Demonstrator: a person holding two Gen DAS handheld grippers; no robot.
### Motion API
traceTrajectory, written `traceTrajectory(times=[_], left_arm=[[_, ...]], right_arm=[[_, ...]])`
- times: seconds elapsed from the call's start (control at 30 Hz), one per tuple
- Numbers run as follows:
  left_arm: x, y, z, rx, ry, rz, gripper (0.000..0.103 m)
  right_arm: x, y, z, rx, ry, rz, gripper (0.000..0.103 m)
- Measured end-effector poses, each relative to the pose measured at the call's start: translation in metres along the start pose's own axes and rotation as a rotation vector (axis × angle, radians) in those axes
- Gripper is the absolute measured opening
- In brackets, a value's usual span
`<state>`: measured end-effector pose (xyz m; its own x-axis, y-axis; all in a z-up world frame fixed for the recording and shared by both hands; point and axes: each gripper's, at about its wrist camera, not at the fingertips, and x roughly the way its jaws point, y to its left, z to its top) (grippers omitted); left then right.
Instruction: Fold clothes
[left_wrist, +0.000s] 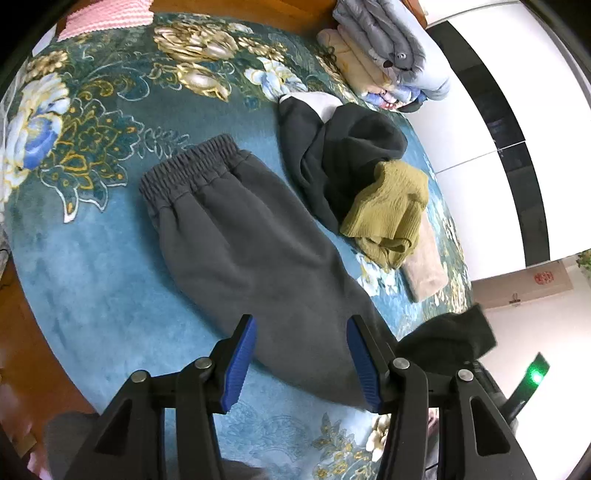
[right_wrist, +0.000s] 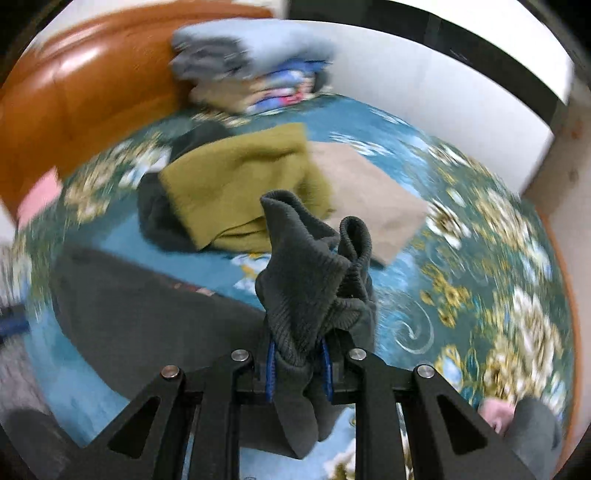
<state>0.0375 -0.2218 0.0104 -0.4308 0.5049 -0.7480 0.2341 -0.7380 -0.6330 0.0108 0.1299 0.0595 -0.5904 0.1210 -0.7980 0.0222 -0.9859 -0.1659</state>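
I see dark grey trousers (left_wrist: 251, 251), an olive-green knit (left_wrist: 388, 210), a beige cloth (left_wrist: 424, 269), and a teal bedspread (left_wrist: 110, 288) with gold-and-white flowers.

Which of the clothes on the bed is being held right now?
The grey trousers: the right gripper pinches their ribbed cuff. The other clothes lie untouched.

Trousers (left_wrist: 236, 236) on bedspread (left_wrist: 92, 288), clothes pile (left_wrist: 354, 177) beside them.

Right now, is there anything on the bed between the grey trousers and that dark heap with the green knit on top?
Nothing: in the left wrist view only bare blue blanket separates the grey trousers from the dark heap.
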Motion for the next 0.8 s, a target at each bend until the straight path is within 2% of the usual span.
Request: traceTrajectory(times=[0.3,0.43,0.57,0.67,0.8], left_arm=[[0.027,-0.006,-0.018,0.000,0.041,0.104,0.055],[0.036,-0.002,-0.023,-0.011,0.061,0.146,0.055],[0.041,0.002,-0.023,-0.017,0.068,0.174,0.055],[0.046,0.005,-0.023,-0.037,0.070,0.170,0.055],[0.052,0.007,-0.023,-0.064,0.067,0.146,0.055]], right_arm=[[0.052,0.090,-0.022,-0.271,0.054,-0.019,0.021],[0.071,0.119,-0.039,-0.388,0.069,-0.078,0.022],[0.074,0.130,-0.047,-0.420,0.046,-0.093,0.038],[0.066,0.129,-0.046,-0.411,0.019,-0.063,0.052],[0.042,0.120,-0.039,-0.366,-0.027,0.053,0.054]])
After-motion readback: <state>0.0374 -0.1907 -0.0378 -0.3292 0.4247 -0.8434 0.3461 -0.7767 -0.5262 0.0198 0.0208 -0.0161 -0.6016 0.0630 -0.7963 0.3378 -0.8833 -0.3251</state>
